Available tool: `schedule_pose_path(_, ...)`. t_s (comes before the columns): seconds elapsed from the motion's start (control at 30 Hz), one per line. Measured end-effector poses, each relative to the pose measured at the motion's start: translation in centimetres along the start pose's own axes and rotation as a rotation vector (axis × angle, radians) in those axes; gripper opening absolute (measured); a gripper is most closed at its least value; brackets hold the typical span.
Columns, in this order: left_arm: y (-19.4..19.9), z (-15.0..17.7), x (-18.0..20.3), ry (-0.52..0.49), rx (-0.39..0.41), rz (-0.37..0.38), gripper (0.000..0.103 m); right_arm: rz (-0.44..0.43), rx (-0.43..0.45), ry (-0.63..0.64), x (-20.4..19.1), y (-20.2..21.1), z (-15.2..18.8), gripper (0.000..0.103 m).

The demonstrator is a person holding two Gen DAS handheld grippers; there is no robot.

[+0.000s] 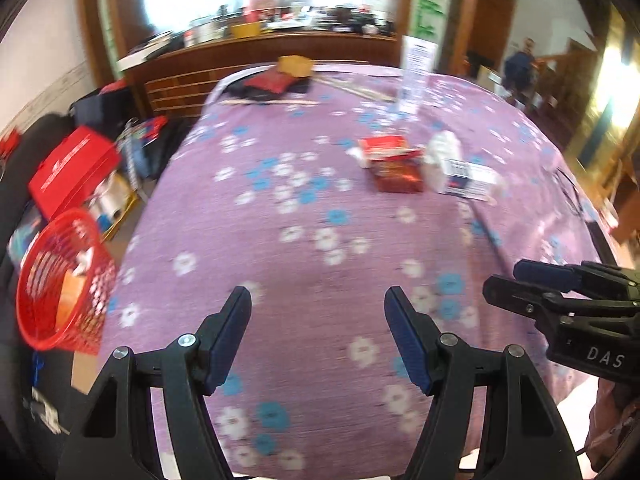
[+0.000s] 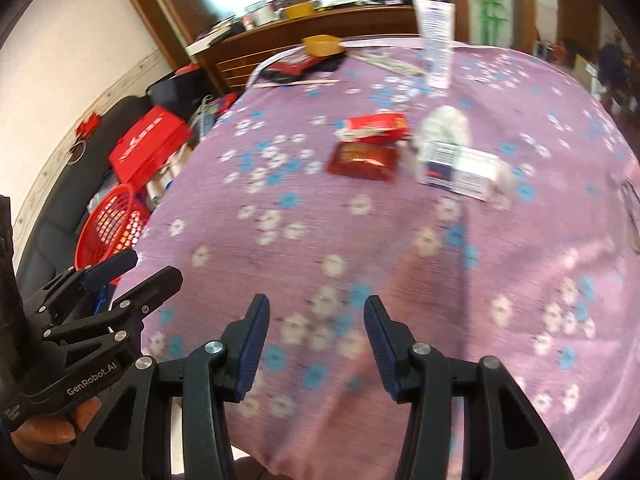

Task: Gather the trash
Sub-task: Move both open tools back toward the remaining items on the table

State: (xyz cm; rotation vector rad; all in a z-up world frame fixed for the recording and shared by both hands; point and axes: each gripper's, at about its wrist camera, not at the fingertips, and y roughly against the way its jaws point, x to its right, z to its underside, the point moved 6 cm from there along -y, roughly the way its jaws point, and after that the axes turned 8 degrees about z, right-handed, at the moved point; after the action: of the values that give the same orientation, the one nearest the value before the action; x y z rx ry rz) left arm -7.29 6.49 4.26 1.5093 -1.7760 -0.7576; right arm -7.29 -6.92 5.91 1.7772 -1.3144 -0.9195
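A small heap of trash lies mid-table on the purple flowered cloth (image 1: 280,220): a red-and-white carton (image 1: 386,148), a dark red packet (image 1: 400,178), a crumpled white tissue (image 1: 442,152) and a white-and-blue box (image 1: 466,178). The right wrist view shows the same carton (image 2: 378,124), packet (image 2: 364,160), tissue (image 2: 444,124) and box (image 2: 460,172). My left gripper (image 1: 319,300) hangs open and empty over the near cloth. My right gripper (image 2: 316,308) is open and empty beside it. A red mesh basket (image 1: 60,280) stands off the table's left edge with some scraps inside.
At the far end of the table are a yellow box (image 1: 295,65), a dark red pouch (image 1: 266,82), thin wooden sticks (image 1: 272,101) and a tall clear labelled container (image 1: 414,74). A red case (image 1: 72,168) and clutter sit left of the table. A person (image 1: 520,66) stands far right.
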Motion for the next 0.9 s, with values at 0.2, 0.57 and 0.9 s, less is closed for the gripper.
schedule_pose_path(0.2,-0.6,-0.9,3.6,-0.062,0.002,0.020,0.068,0.043,0.026,-0.023,3.1,1.1,0.2,0.053)
schedule_pose_path(0.57,-1.5,-2.4,5.6,-0.099,0.011,0.026,0.068,0.111,0.044,-0.036,6.6,1.4,0.3,0.053)
schedule_pose_path(0.9,-1.8,-2.8,3.6,-0.060,0.001,-0.008,0.068,0.128,0.033,0.019,7.1,-0.4,-1.7,0.053)
